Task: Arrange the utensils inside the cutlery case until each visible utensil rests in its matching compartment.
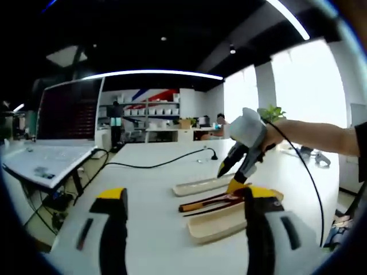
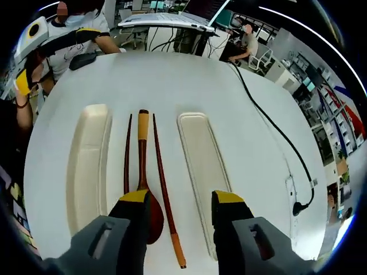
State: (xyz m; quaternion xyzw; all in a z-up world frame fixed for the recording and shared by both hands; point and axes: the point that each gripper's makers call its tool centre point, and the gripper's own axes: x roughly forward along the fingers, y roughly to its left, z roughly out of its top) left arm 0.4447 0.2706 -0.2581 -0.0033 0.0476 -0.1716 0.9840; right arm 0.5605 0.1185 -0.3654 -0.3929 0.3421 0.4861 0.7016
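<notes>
In the right gripper view, going left to right across the white table (image 2: 241, 97): 1 cream case half (image 2: 86, 166), long and shallow; then a thin dark chopstick (image 2: 127, 154); then a spoon (image 2: 143, 172) with a dark red bowl at the near end and a yellow band toward the far end of its handle; then a second chopstick (image 2: 165, 195) with an orange tip at the near end; then the other cream case half (image 2: 202, 166). All 5 lie roughly parallel, their long axes running near to far, so they point away from the right gripper (image 2: 179, 206) rather than across it. The 3 utensils rest on the bare table between the 2 halves, none inside a compartment yet.

The right gripper hovers over the near ends with its jaws spread and nothing between them. Its left jaw overlaps the spoon bowl in the view; the orange-tipped chopstick runs up through the gap between the jaws. That chopstick looks the readiest pick, since the jaws straddle its long axis.

In the left gripper view, the left gripper (image 1: 186, 203) sits well back from the case, jaws apart and holding nothing, so the right is the nearer one.
</notes>
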